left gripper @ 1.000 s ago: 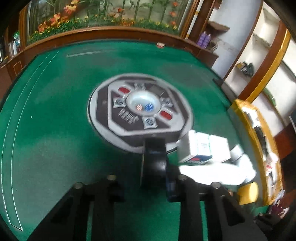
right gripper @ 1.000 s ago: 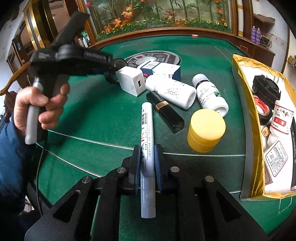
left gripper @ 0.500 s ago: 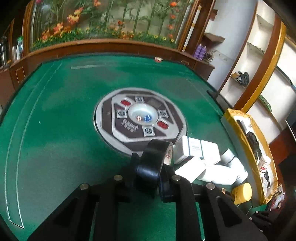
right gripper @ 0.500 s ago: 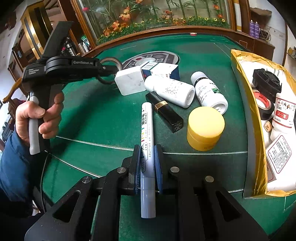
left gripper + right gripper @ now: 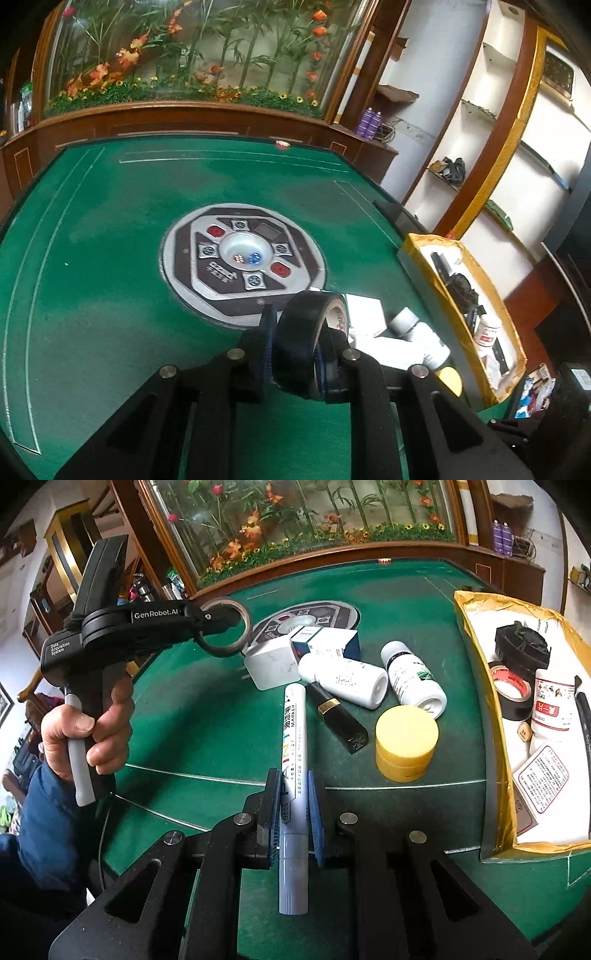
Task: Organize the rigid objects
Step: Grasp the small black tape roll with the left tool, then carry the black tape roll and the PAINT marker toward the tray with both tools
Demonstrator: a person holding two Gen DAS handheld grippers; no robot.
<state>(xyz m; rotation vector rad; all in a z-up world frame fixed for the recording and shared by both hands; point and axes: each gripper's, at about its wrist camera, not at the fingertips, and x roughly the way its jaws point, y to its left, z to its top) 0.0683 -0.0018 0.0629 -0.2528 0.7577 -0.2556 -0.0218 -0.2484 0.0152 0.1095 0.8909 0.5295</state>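
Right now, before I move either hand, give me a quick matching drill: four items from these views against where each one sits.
Items:
1. black tape roll
2. paint marker
3. yellow jar
4. red-labelled tape roll

Places:
A. inside the gold-edged box
B. standing on the green felt
C. between the left gripper fingers
D. between the right gripper fingers

Pairs: 1-C, 2-D, 3-B, 4-A

Open green surface (image 5: 192, 716) left and far; bottles (image 5: 347, 679), yellow jar (image 5: 406, 742) and lipstick (image 5: 340, 720) crowding the middle; gold-rimmed box (image 5: 476, 635) walling off the right.
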